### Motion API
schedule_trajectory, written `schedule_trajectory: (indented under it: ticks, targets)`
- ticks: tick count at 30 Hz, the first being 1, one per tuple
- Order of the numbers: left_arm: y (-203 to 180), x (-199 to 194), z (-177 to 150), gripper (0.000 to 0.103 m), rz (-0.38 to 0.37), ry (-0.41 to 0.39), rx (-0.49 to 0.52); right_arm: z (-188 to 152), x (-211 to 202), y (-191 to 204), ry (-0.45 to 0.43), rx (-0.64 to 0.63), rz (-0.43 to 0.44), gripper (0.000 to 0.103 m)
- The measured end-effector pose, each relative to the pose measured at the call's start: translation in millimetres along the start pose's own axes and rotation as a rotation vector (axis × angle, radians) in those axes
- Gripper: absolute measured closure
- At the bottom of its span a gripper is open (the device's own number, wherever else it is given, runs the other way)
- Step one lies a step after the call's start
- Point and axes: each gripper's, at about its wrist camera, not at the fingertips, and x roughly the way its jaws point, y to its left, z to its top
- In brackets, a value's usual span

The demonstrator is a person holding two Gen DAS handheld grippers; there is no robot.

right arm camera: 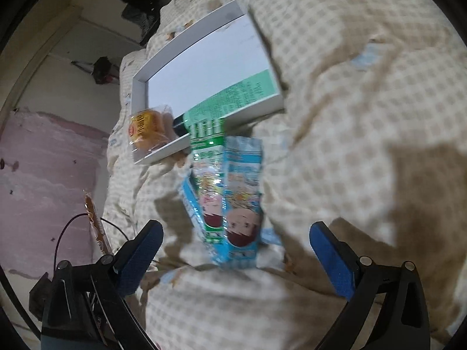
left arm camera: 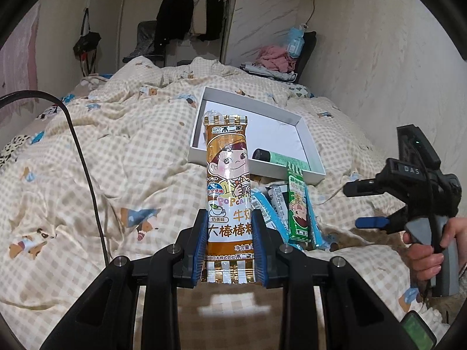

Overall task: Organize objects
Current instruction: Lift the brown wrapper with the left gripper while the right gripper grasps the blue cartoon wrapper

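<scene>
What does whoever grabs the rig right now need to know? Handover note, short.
Left gripper: shut on the brown lollipop packet, held upright above the bedding, short of the box.
Right gripper: open, empty, pointing down at the pile of packets.
White box: on the bed, holds a green tube; a wrapped orange snack sits at its near corner.
Green packet and blue packet: overlapping on the quilt just outside the box.
Done: tube boxed.
Left: probably drop the brown packet in, then pick up the green and blue ones.
</scene>
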Motion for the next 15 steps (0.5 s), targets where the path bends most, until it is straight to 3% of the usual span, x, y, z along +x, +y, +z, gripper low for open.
schedule_trajectory:
  ticks: [4, 8, 13, 15]
  targets:
    - [-7.5, -3.7, -0.4, 0.071, 0.025, -0.016, 0.036, 0.6, 23.3, 10.0, 0.070, -0.051, 0.018, 0.008]
    - [-16.3, -3.3, -1.4, 0.071, 0.029, -0.017, 0.082, -1.4, 47.8, 3.0, 0.136, -0.041, -0.083, 0.046]
    - [-18.8, -0.9, -1.2, 0.071, 0.025, -0.006, 0.100, -8.7, 58.1, -0.8, 0.141, -0.063, -0.054, 0.051]
    - [-19.2, -0.5, -1.3, 0.071, 0.025, -0.005, 0.103, -10.3, 61.8, -2.0, 0.136, -0.065, -0.034, 0.065]
